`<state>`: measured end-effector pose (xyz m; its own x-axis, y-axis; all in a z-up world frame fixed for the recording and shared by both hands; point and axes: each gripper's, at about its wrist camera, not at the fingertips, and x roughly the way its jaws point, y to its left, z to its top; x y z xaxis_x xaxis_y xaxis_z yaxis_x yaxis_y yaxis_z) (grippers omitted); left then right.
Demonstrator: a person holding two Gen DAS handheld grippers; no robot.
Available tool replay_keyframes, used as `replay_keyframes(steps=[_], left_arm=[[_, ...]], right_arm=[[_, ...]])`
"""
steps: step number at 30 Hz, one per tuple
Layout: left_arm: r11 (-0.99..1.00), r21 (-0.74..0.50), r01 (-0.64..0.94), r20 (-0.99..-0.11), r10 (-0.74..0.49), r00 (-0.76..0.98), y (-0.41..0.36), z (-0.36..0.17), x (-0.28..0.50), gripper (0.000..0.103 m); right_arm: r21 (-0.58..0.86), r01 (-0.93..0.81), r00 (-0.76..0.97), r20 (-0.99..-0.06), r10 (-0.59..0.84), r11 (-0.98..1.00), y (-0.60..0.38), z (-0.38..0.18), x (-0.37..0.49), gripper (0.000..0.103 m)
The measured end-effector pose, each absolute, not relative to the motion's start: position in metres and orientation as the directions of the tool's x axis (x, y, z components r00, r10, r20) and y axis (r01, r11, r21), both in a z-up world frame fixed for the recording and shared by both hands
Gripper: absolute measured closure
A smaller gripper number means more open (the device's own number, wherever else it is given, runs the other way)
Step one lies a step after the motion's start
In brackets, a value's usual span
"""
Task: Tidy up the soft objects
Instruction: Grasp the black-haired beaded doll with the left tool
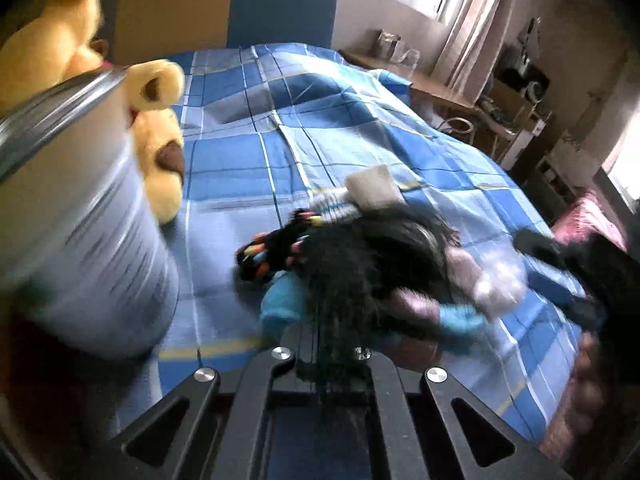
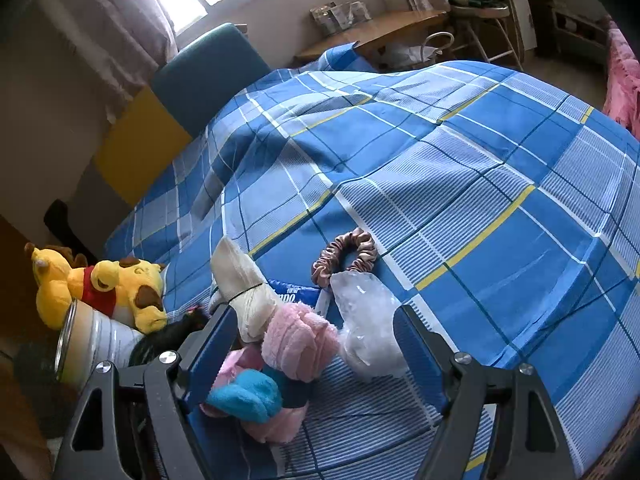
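Note:
My left gripper is shut on a black hairy wig-like piece and holds it over a pile of soft things on the blue plaid bed. The pile has blue and pink fluffy socks, a beige sock, a black multicoloured hair tie and a clear plastic bag. My right gripper is open with its fingers either side of the pink and blue socks. A brown scrunchie lies just beyond.
A white tin can with a metal rim stands at the left, also in the right wrist view. A yellow plush bear lies behind it. A blue and yellow headboard, a wooden desk and a pink cloth surround the bed.

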<state>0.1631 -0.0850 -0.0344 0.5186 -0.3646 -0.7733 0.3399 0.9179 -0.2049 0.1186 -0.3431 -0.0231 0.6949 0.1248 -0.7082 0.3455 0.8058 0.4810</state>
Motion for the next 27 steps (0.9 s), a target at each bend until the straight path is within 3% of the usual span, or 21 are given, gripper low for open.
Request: replay_keyframes(steps=[14, 17, 19, 21, 27], left_arm=[[0.863, -0.298, 0.407, -0.828, -0.446, 0.341, -0.057, -0.076, 0.052, 0.1], [0.852, -0.312, 0.421, -0.826, -0.462, 0.323, -0.053, -0.074, 0.037, 0.081], [0.857, -0.304, 0.416, -0.818, -0.458, 0.348, -0.046, -0.067, 0.027, 0.057], [0.863, -0.3, 0.407, -0.801, -0.46, 0.383, -0.037, -0.058, 0.019, 0.051], [0.881, -0.335, 0.333, -0.775, -0.459, 0.435, -0.003, -0.038, 0.022, 0.047]], right_arm=[[0.446, 0.317, 0.669, -0.731, 0.135, 0.837, -0.331, -0.025, 0.123, 0.021], [0.458, 0.284, 0.66, -0.731, 0.175, 0.842, -0.325, -0.027, 0.125, 0.021], [0.473, 0.248, 0.64, -0.735, 0.223, 0.846, -0.319, -0.03, 0.129, 0.021], [0.461, 0.219, 0.619, -0.747, 0.243, 0.86, -0.311, -0.032, 0.133, 0.021], [0.447, 0.093, 0.56, -0.762, 0.325, 0.89, -0.285, -0.034, 0.138, 0.021]])
